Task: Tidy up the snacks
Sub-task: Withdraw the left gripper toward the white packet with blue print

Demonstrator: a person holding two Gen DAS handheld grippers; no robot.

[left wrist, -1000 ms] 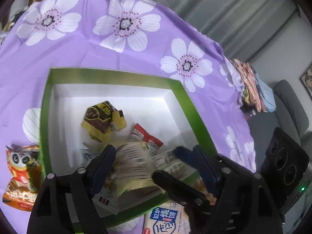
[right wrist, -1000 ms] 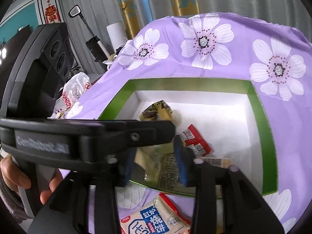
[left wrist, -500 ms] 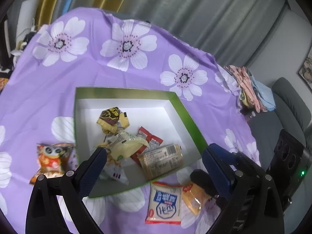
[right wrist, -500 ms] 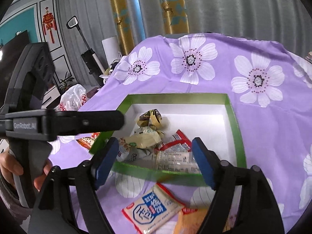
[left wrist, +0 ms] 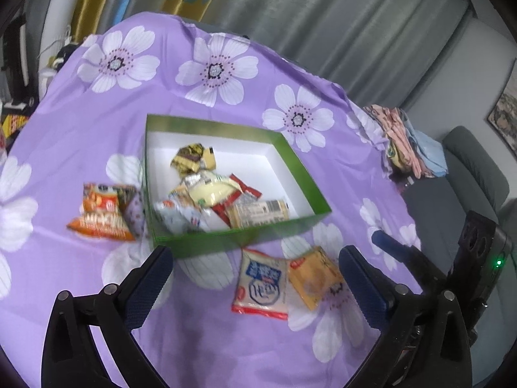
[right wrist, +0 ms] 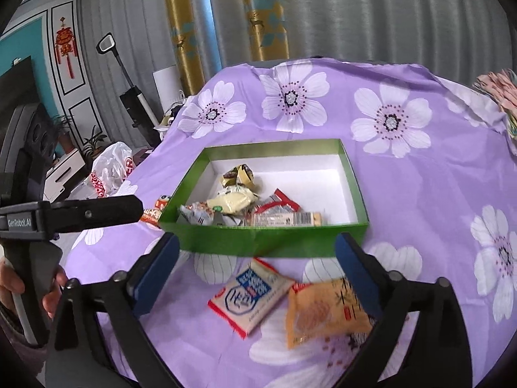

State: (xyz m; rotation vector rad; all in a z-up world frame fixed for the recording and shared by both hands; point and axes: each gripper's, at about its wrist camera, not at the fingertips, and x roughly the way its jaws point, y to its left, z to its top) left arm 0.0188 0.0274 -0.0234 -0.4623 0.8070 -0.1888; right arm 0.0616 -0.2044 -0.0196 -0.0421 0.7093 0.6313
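Note:
A green box [left wrist: 302, 174] with a white inside sits on the purple flowered cloth. In it lie a yellow packet [left wrist: 210, 190], a long bar packet [left wrist: 258, 213] and several other wrappers. My left gripper [left wrist: 255, 258] hangs above and in front of the box, its jaws opening with nothing between them. My right gripper [right wrist: 257, 242] is beside it, jaws also opening and empty. Below them on the cloth lie a white-and-blue packet [right wrist: 250, 296] and an orange packet [right wrist: 323, 317]. An orange panda packet [left wrist: 103, 210] lies left of the box.
Folded clothes [left wrist: 407, 142] are piled at the table's far right edge, with a grey sofa [left wrist: 468, 168] beyond. A white plastic bag [right wrist: 111, 168] and an upright vacuum [right wrist: 135, 103] stand off the table's left side. A hand [right wrist: 48, 294] holds the left gripper's handle.
Both grippers have pulled back and upward from the box while their jaws spread wide. The yellow packet and the bar packet that were between the jaws now lie in the box.

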